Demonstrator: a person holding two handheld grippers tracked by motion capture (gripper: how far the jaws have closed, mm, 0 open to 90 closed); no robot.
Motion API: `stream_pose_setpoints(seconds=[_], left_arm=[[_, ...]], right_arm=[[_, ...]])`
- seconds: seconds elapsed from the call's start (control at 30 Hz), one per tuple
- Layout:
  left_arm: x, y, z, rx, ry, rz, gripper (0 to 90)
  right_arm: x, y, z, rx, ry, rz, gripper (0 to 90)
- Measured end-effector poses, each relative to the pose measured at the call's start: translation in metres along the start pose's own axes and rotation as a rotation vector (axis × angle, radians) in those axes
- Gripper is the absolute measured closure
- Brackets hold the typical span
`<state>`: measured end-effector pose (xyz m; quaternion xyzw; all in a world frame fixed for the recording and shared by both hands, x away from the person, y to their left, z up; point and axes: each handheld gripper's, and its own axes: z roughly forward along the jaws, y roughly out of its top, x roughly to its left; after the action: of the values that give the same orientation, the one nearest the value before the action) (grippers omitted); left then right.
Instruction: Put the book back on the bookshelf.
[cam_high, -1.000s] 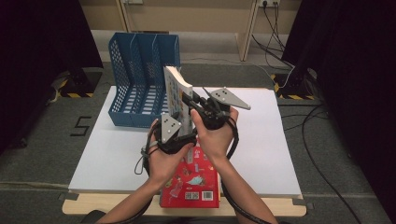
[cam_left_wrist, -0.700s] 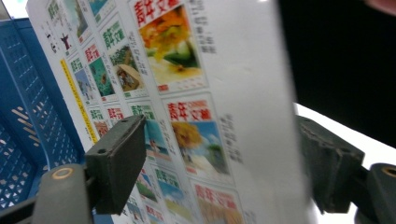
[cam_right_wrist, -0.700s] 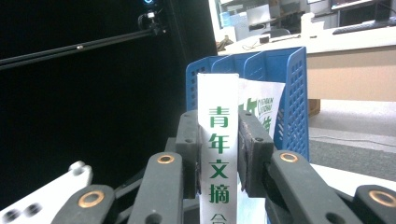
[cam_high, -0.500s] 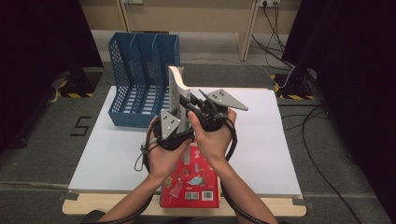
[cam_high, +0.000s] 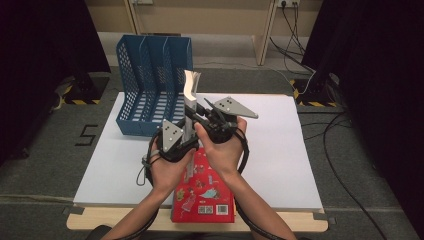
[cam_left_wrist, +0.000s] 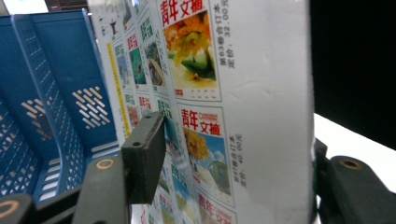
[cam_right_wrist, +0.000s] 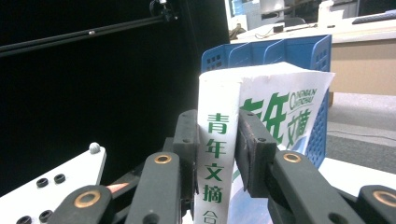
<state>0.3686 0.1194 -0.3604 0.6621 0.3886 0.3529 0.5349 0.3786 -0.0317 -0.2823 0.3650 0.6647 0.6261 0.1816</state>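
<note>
A blue file rack (cam_high: 150, 85) with upright slots stood at the far left of the white tabletop (cam_high: 280, 165), its perforated walls also visible in the left gripper view (cam_left_wrist: 51, 116). Just right of the rack, a thick magazine (cam_high: 190, 92) stood upright on its lower edge, held between two hand-held tools near the middle of the tabletop. The left tongs (cam_high: 181, 134) sat low at the magazine's near side; in the left gripper view the printed cover (cam_left_wrist: 210, 116) stood between the two black jaws, which had just been closing in on it, the left pad lying against the cover, though whether both pads pressed on it could not be told. The right tongs (cam_high: 197, 117) were clamped on the magazine's spine; in the right gripper view (cam_right_wrist: 215, 154) both pads squeezed the white spine (cam_right_wrist: 217, 140) with its green characters, and those jaws had just eased slightly wider while the spine remained between them. A person's two hands gripped the tools, forearms entering from the bottom edge. Below the hands, a red book (cam_high: 202, 197) lay flat at the near edge of the tabletop, partly overhanging it.
</note>
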Motion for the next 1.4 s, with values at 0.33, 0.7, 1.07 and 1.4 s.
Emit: stream_pose_setpoints(seconds=[0.33, 0.7, 1.07, 1.4], left_arm=[[0.001, -0.002, -0.005, 0.010, 0.018, -0.037, 44.4], [-0.001, -0.002, -0.005, 0.030, 0.036, -0.058, 46.9], [-0.002, -0.001, -0.005, 0.043, 0.042, -0.054, 50.0], [0.001, -0.003, -0.007, 0.063, 0.055, -0.085, 62.2]], right_arm=[[0.005, 0.001, 0.005, 0.019, 0.026, -0.030, 70.1], [0.009, -0.002, 0.006, 0.016, 0.018, -0.055, 69.5], [0.009, -0.001, 0.006, 0.023, 0.016, -0.054, 68.3], [0.016, -0.005, 0.010, 0.033, 0.040, -0.078, 65.1]])
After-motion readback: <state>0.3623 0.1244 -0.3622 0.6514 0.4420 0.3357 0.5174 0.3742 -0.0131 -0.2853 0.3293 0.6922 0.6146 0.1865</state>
